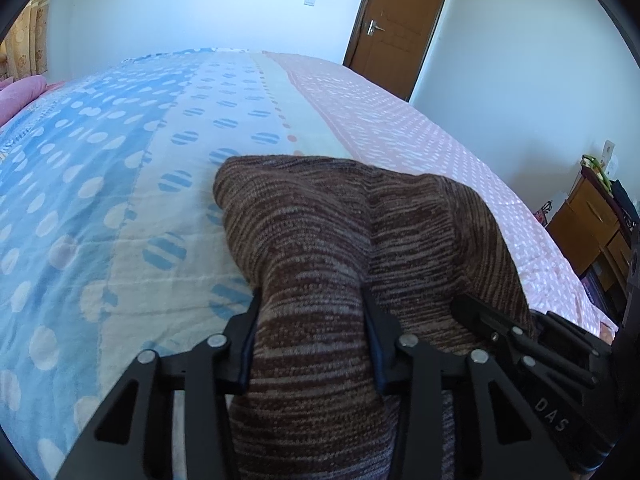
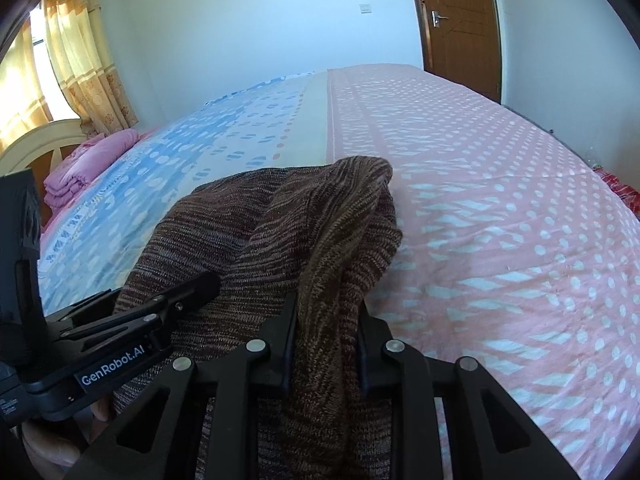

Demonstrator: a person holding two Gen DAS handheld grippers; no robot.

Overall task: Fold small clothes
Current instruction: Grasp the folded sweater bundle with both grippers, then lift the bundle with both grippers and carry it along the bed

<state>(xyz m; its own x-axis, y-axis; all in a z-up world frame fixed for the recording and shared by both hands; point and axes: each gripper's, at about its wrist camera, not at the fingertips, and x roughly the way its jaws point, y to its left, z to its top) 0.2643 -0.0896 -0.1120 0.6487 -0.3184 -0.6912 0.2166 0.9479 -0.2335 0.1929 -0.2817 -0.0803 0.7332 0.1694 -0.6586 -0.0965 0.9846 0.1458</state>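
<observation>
A brown striped knit garment (image 1: 320, 240) is held over the bed by both grippers. My left gripper (image 1: 310, 300) is shut on a bunched part of it, the cloth filling the gap between the fingers. My right gripper (image 2: 326, 308) is shut on another fold of the same garment (image 2: 280, 232). The far end of the cloth drapes forward onto the bedspread. The right gripper shows at the right of the left wrist view (image 1: 520, 332), and the left gripper at the left of the right wrist view (image 2: 168, 300). The two grippers are close side by side.
The bed (image 1: 120, 160) has a spread with blue dotted, cream and pink dotted bands (image 2: 500, 220). A folded pink blanket (image 2: 84, 164) lies by the headboard. A brown door (image 1: 396, 28) and a wooden cabinet (image 1: 592, 224) stand beyond the bed.
</observation>
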